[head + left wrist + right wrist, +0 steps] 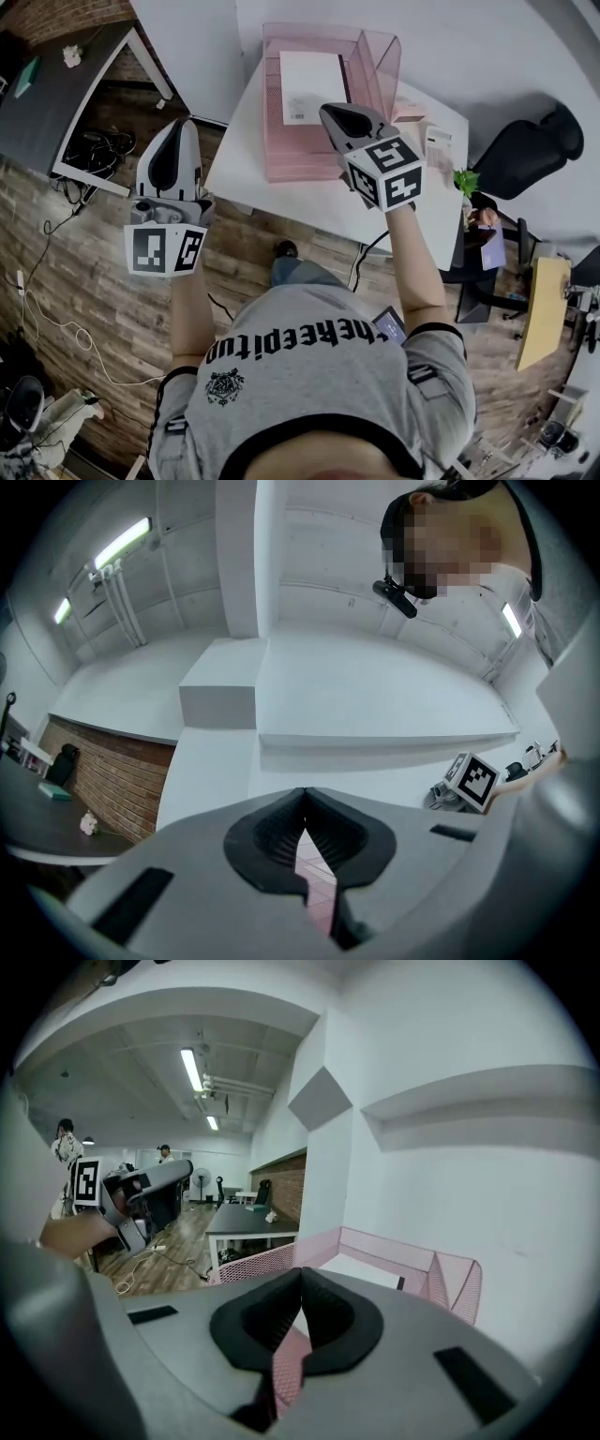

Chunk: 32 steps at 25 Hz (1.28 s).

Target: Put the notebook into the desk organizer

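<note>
A pink mesh desk organizer stands on the white desk, and a white notebook lies flat inside it. My right gripper hovers over the organizer's front right part, jaws shut with nothing between them. In the right gripper view, the shut tips point at the organizer with the notebook in it. My left gripper hangs left of the desk, over the wooden floor, also shut and empty. Pink mesh shows below its closed tips in the left gripper view.
Small white items and a potted plant sit at the desk's right end. A black chair stands beyond it. A dark desk with cables under it lies to the left. The white wall runs behind the organizer.
</note>
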Motion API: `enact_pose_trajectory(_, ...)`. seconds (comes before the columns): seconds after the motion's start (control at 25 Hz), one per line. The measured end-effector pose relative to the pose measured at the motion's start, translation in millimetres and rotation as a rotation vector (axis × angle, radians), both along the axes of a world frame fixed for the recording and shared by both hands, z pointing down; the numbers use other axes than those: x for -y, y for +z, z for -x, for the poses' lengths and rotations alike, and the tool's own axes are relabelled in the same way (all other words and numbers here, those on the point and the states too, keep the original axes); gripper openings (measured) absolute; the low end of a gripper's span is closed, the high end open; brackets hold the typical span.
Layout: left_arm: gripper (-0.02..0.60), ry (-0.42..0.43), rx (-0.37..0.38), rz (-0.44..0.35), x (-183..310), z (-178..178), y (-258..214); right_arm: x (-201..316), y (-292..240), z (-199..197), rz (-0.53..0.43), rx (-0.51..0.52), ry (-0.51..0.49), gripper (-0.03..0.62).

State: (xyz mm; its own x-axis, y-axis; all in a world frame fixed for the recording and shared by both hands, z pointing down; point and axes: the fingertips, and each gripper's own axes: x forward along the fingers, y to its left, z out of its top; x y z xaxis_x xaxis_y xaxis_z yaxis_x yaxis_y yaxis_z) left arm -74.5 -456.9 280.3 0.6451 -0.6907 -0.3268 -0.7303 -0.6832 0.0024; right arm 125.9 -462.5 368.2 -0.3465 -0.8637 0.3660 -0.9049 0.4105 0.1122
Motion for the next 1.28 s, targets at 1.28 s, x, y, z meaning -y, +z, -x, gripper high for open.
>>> enact_pose_trajectory(1.28, 0.005, 0.127, -0.001, -0.019, -28.3, -52.7, -15.2, -94.7, -81.4, -47.5, -0.444, 0.045, 0.341, 0.003)
